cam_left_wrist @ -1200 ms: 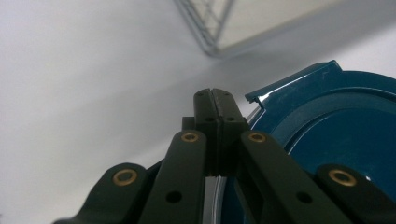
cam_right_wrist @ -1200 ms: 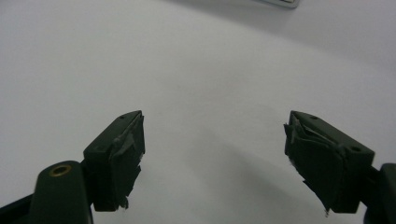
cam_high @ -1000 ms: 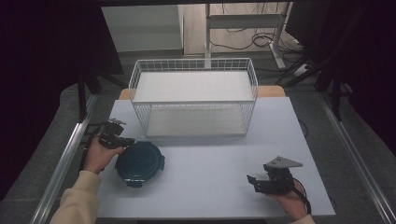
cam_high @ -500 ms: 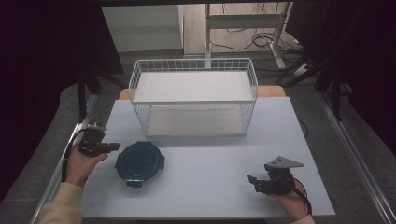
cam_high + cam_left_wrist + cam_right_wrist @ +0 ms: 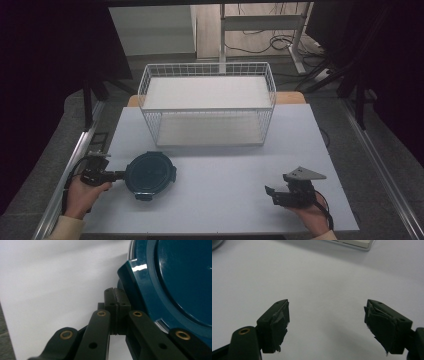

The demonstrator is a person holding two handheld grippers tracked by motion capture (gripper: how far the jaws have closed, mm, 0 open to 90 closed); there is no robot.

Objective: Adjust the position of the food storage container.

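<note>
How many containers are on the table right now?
2. A round dark-blue lidded container lies at the near left, beside the shut left gripper. A white wire basket stands at the far middle. Nothing looks hidden behind it.

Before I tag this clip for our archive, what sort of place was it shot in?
Probably a lab or workshop bench set up for recording, not a home: a plain white table edged by metal rails, loose cables on the floor behind, and dark curtains at the sides.
</note>
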